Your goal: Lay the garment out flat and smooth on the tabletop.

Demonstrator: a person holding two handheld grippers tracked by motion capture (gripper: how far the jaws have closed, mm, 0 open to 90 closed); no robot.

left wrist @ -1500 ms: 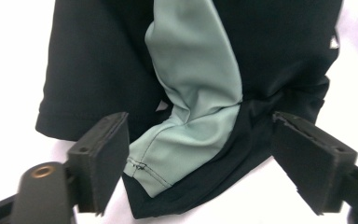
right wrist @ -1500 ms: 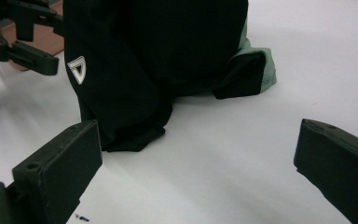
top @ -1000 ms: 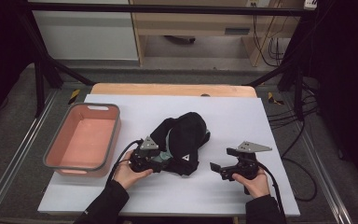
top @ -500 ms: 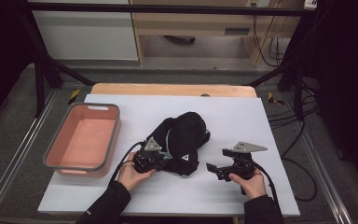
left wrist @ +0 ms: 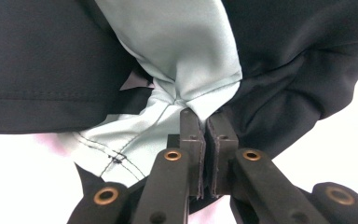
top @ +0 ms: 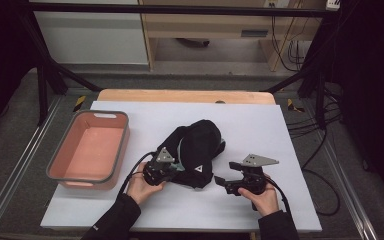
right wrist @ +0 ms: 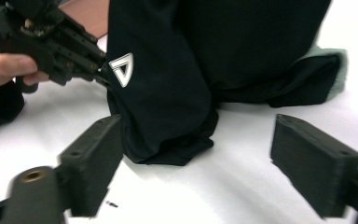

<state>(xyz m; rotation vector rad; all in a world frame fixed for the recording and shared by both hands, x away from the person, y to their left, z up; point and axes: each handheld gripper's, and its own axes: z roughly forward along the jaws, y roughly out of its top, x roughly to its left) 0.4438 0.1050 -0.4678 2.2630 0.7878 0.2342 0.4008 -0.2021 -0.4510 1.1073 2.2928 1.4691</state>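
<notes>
1. Nearest us, toward the worktop's front edge, our right tongs (top: 220,181) stand spread and have just been narrowing, with nothing between the jaws.
2. Our left tongs (left wrist: 204,122) are pressed together, pinching the pale lining (left wrist: 177,56) of the black garment (top: 196,152) (a crumpled heap mid-worktop).
3. We judge the step is a second hold: bring the right tongs onto the hem by the white triangle logo (right wrist: 121,68), bite one layer only, and keep the left pinch steady.
4. Farther left, near that edge, sits the pink bin (top: 121,145).

Crumpled black garment (top: 196,152) with pale-green lining lies mid-table.
</notes>
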